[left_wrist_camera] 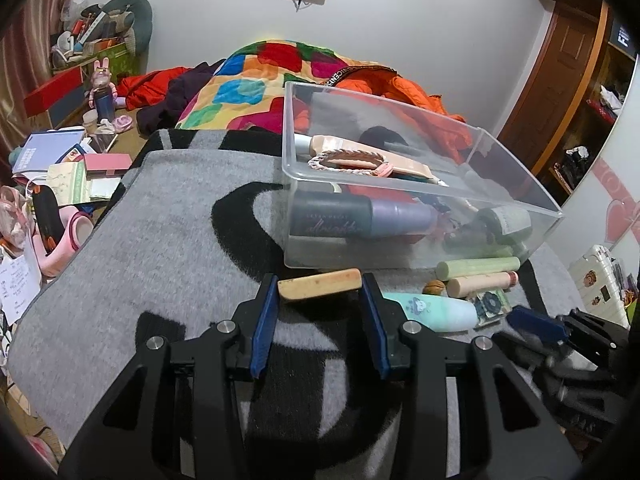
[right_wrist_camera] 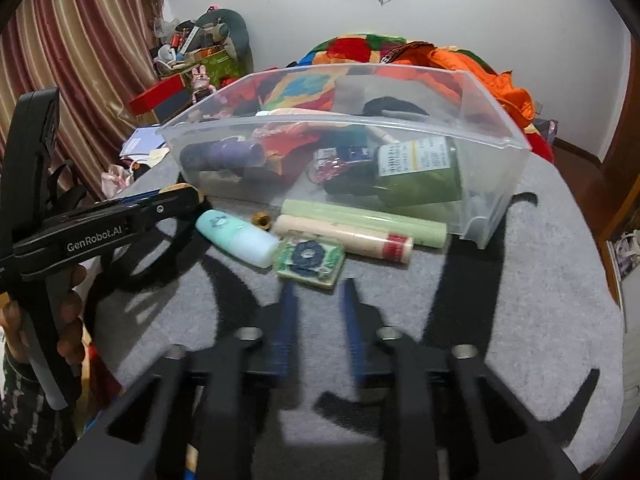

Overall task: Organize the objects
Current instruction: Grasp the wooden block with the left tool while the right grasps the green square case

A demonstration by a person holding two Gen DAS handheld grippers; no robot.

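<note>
Left wrist view shows the left gripper (left_wrist_camera: pixel 320 286) clamped on a short tan wooden block (left_wrist_camera: pixel 320 283), its blue pads (left_wrist_camera: pixel 267 320) pressing each end, the block held crosswise just in front of the near wall of a clear plastic bin (left_wrist_camera: pixel 400 258). From the right wrist view the same gripper appears side-on at the left, a person's hand (right_wrist_camera: pixel 68 320) wrapped around its black handle. The right gripper (right_wrist_camera: pixel 318 292) hangs with its jaws partly apart and nothing between them; its blurred blue fingers (right_wrist_camera: pixel 286 320) point at a small green square packet with a dark flower print (right_wrist_camera: pixel 310 260), close to it, though I cannot tell whether they touch. That packet lies on a grey blanket with black markings (right_wrist_camera: pixel 500 300), touching a mint-green tube (right_wrist_camera: pixel 236 236) on its left. Behind it lie a cream tube with a red cap (right_wrist_camera: pixel 344 238) and a pale green stick (right_wrist_camera: pixel 364 218), side by side along the bin's front wall, with a small brown nut-like thing (right_wrist_camera: pixel 262 220) near the mint tube's far end. Inside the bin rest a dark green bottle (right_wrist_camera: pixel 416 178), a purple and black bottle (left_wrist_camera: pixel 360 220), a peach tube (left_wrist_camera: pixel 368 156) and a braided pink band (left_wrist_camera: pixel 346 158). Beyond the bin a patchwork quilt (left_wrist_camera: pixel 256 76) and an orange jacket (left_wrist_camera: pixel 400 88) lie heaped; a cluttered desk (left_wrist_camera: pixel 80 148) stands off to the left.
</note>
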